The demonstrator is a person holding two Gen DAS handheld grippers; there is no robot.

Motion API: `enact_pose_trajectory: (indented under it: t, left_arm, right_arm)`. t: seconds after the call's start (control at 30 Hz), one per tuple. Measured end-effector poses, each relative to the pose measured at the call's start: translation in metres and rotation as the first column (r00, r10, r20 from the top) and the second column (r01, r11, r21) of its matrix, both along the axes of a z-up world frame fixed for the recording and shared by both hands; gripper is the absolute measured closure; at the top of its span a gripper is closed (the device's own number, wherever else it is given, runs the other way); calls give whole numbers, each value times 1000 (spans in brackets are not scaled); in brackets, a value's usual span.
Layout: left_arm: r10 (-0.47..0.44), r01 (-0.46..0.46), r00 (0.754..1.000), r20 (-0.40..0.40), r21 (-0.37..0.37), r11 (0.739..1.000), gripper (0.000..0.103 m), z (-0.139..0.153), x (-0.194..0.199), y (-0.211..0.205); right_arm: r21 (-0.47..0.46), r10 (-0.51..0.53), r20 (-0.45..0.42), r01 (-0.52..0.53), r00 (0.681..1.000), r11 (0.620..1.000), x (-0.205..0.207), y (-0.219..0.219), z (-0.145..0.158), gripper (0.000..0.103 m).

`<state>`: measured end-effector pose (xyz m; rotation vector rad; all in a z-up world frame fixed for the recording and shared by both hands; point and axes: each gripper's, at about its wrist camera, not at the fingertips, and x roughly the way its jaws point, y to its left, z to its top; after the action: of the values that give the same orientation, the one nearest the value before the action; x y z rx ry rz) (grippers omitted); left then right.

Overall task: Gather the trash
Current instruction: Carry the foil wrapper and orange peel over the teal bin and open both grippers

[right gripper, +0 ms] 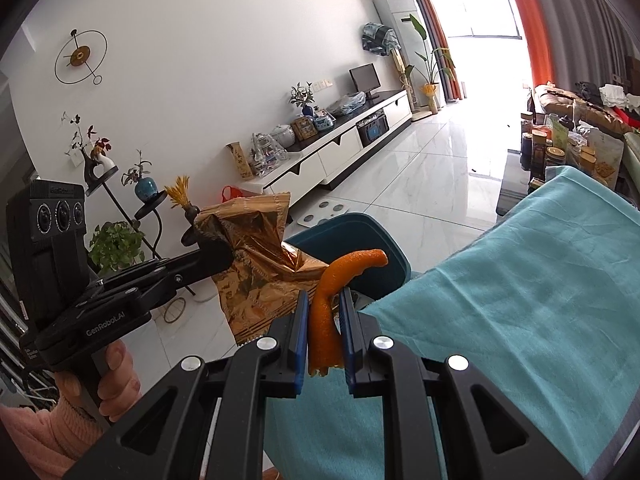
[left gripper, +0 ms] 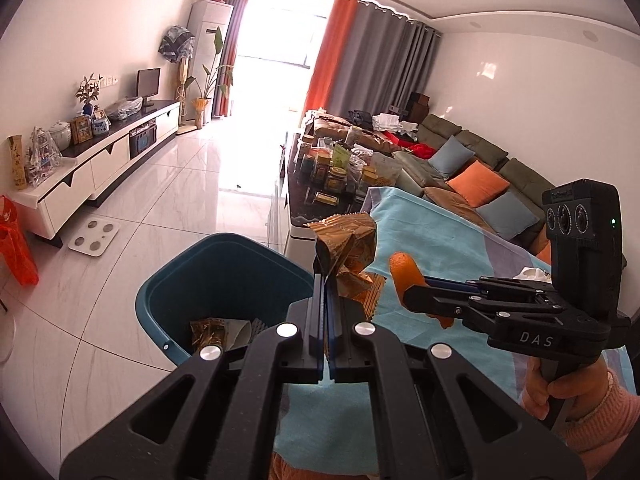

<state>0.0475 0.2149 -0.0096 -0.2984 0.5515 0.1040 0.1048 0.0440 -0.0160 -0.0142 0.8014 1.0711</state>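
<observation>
Now the left gripper (left gripper: 325, 280) is clamped on a crumpled gold wrapper (left gripper: 348, 248), held up at the right rim of the teal bin (left gripper: 192, 268). More gold wrappers (left gripper: 208, 332) lie inside the bin. Just right of it, the right gripper (right gripper: 325, 312) pinches an orange peel (right gripper: 332, 284), its tip curling over the bin's near edge. Both grippers hover above the teal cloth (right gripper: 540, 280), which spreads to the right.
</observation>
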Motion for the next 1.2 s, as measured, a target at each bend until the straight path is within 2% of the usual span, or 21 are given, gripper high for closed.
enact_pose_trajectory:
  t: [0.5, 1.2]
  left_arm:
    - [32, -32, 999, -13, 20, 999, 102, -2, 9, 6]
    - [67, -67, 997, -40, 7, 998, 102, -15, 29, 20]
  right_arm:
    - [-14, 13, -10, -13, 1000, 1000, 7, 22, 0, 89]
    - [-32, 18, -32, -19, 999, 999, 17, 47, -8, 89]
